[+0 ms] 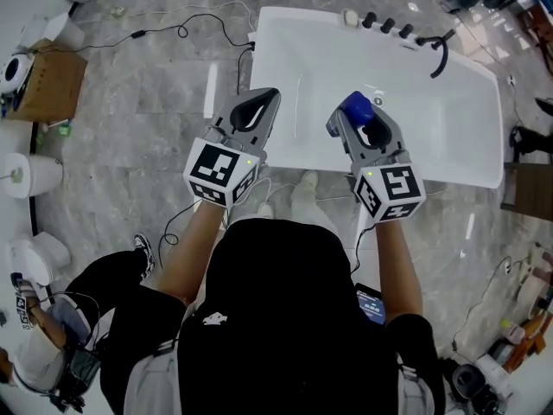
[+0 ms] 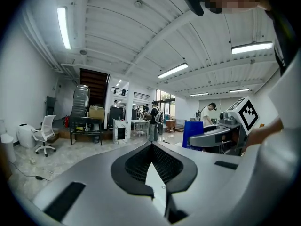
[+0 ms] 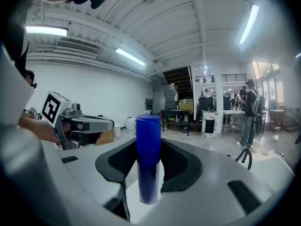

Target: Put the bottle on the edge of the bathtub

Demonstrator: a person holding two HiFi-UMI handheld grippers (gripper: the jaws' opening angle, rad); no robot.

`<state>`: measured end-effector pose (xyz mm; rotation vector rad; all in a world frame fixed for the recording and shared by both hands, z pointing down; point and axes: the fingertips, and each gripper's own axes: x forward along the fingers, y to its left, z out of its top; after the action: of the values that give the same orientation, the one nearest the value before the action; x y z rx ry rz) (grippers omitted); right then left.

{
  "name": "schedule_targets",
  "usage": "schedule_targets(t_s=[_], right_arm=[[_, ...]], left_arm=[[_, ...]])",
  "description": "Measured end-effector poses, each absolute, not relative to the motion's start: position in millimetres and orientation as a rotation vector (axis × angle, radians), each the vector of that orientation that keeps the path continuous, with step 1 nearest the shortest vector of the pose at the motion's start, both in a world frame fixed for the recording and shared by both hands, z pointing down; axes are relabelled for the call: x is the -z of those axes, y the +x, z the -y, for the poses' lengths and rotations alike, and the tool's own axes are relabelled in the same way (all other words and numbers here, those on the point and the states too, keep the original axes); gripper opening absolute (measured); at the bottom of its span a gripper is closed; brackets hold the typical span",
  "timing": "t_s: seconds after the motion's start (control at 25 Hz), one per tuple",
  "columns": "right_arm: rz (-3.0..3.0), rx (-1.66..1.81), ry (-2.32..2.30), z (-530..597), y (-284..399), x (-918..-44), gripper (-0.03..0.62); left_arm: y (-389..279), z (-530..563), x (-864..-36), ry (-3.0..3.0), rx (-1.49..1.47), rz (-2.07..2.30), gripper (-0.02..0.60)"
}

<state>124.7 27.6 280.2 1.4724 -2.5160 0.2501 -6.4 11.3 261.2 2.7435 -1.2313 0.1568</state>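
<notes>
A person stands at the near side of a white bathtub (image 1: 449,119) with a gripper in each hand. My right gripper (image 1: 359,115) is shut on a blue bottle (image 1: 355,107), held above the tub's near rim. In the right gripper view the bottle (image 3: 148,159) stands upright between the black pads, its cap above the jaws. My left gripper (image 1: 262,100) hovers over the tub's near left corner with its jaws closed together on nothing. The left gripper view shows the jaws (image 2: 153,147) meeting, and the right gripper with the blue bottle (image 2: 193,133) off to the right.
Knobs and a black tap (image 1: 436,48) line the tub's far rim. Cables (image 1: 173,33) trail over the marble floor left of the tub. A cardboard box (image 1: 47,80) and white rolls (image 1: 30,175) sit at the far left. Furniture stands beyond the tub's right end.
</notes>
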Motion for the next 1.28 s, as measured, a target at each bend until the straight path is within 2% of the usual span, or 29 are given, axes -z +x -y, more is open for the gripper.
schedule_targets(t_s=[0.56,1.28], right_arm=[[2.579,-0.329,1.263,62.9,162.6,-313.3,0.160],[2.605,-0.403,1.060,104.8,108.0,-358.2,0.160]], left_arm=[[23.2,63.1,-293.2,2.575,-0.235,1.422,0.011],[-33.1,86.8,-329.0,2.398,-0.258,1.575,0.011]])
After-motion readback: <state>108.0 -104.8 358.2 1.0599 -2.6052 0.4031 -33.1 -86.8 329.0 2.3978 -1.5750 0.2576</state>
